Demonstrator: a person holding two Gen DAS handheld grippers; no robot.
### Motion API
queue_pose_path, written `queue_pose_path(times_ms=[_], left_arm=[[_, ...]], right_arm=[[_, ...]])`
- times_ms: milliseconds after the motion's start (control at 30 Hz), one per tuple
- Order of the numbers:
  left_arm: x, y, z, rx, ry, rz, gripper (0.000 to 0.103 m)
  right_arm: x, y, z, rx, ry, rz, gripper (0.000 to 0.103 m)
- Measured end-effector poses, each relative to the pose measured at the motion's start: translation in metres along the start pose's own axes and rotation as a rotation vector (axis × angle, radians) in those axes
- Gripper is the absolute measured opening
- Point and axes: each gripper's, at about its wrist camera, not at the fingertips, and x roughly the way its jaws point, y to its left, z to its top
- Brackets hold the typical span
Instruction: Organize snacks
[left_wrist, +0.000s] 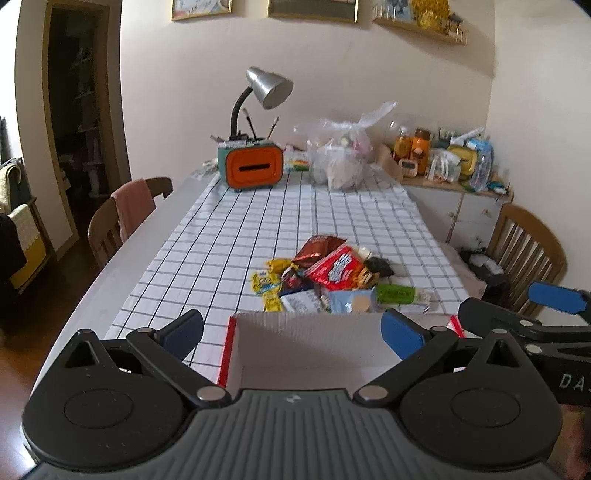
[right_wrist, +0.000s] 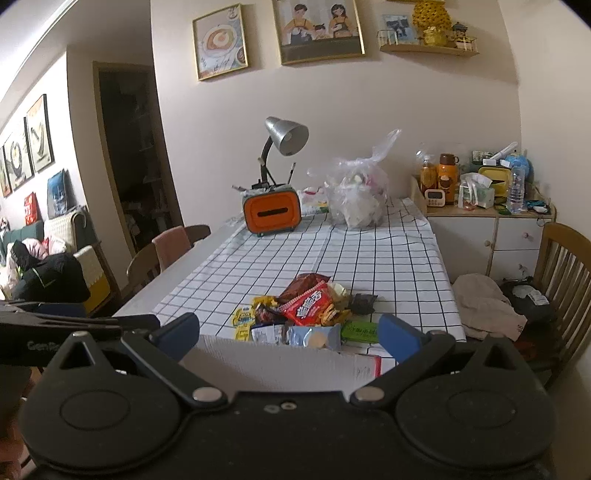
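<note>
A pile of snack packets (left_wrist: 332, 275) (right_wrist: 306, 314) lies on the checked tablecloth: a red bag (left_wrist: 336, 269) on top, yellow sachets (left_wrist: 264, 282) at its left, a green packet (left_wrist: 397, 294) at its right. Just in front stands an open cardboard box (left_wrist: 306, 343) (right_wrist: 266, 363) with a red outer side and nothing visible inside. My left gripper (left_wrist: 291, 332) hangs open over the box's near side. My right gripper (right_wrist: 290, 334) is open too, above the box. Each gripper shows at the edge of the other's view.
At the table's far end stand an orange tissue box (left_wrist: 255, 166) with a desk lamp (left_wrist: 267, 88) and a full clear plastic bag (left_wrist: 341, 158). Wooden chairs (left_wrist: 122, 218) (left_wrist: 528, 251) flank the table. A cluttered cabinet (right_wrist: 487, 221) sits at the back right.
</note>
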Motion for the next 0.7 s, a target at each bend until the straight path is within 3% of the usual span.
queue_pose_path(times_ms=[433, 700], left_arm=[[0.054, 0.006, 0.019, 0.064, 0.058, -0.056, 0.103], [0.096, 0.02, 0.053, 0.053, 0.134, -0.118, 0.103]], right_arm=[[0.046, -0.01, 0.005, 0.014, 0.111, -0.04, 0.1], [0.086, -0.024, 0.041, 0.022, 0.195, -0.037, 0.098]])
